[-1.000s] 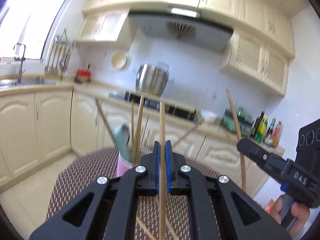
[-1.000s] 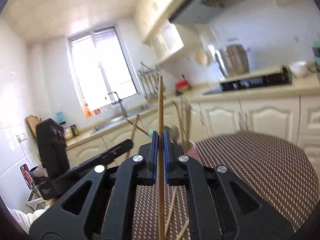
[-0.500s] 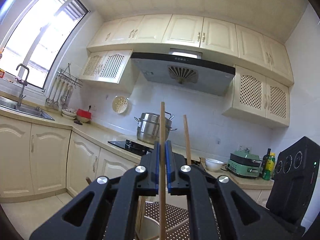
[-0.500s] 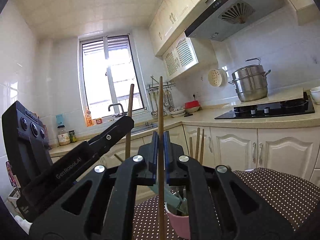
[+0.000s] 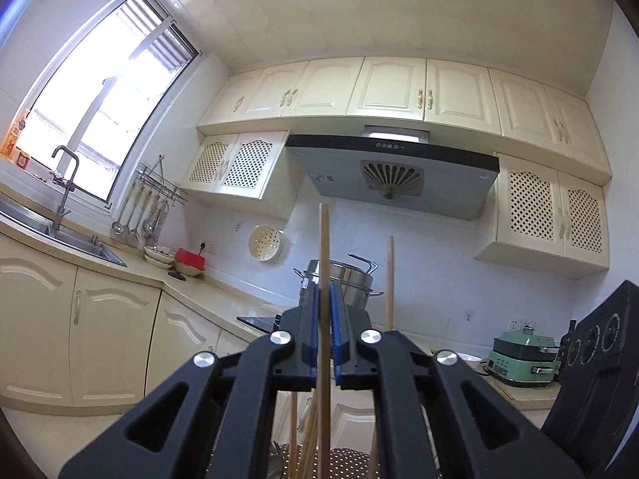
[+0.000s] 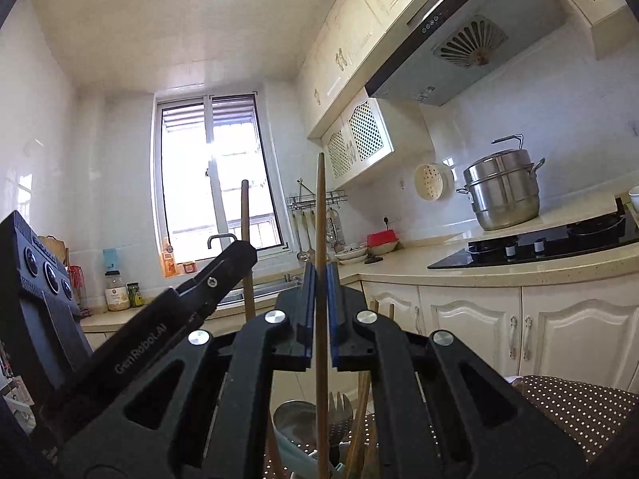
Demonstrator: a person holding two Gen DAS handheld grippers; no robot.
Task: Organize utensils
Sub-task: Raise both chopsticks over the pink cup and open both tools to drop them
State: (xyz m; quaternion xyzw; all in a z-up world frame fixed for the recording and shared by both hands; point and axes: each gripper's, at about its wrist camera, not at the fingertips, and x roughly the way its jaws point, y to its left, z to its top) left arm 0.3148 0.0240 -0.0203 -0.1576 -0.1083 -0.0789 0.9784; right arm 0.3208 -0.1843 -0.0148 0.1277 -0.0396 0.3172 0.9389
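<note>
My left gripper (image 5: 324,319) is pressed together on a long, pale wooden chopstick (image 5: 324,263), which stands upright between the blue pads and reaches up toward twelve o'clock in the left wrist view. Its lower end runs down past the jaws to six o'clock, where more wooden sticks (image 5: 307,443) cluster above a brown cloth with white dots (image 5: 351,459). At one o'clock from my left jaws a second wooden chopstick (image 5: 389,279) rises upright; that one belongs to my other hand. Behind both, on the cream counter, sits a tall stainless steel steamer pot (image 5: 351,279), and at three o'clock a black box with round dials (image 5: 599,367) fills the edge of the view.

In the right wrist view, my left gripper (image 6: 239,251) comes in from nine o'clock, black and slanted, clamped on its upright chopstick (image 6: 245,215) against the bright window. My right gripper (image 6: 320,303) is likewise pinched shut on its own thin wooden chopstick (image 6: 320,207), vertical in the middle of the frame. The two sticks stand near each other but apart, roughly parallel. At six o'clock below my right jaws I see a crowd of utensils standing on end: a metal spoon bowl (image 6: 293,419), a fork head (image 6: 339,403) and several wooden handles (image 6: 361,431). I cannot tell what holds them. At four o'clock lies the dotted brown cloth (image 6: 575,407).
</note>
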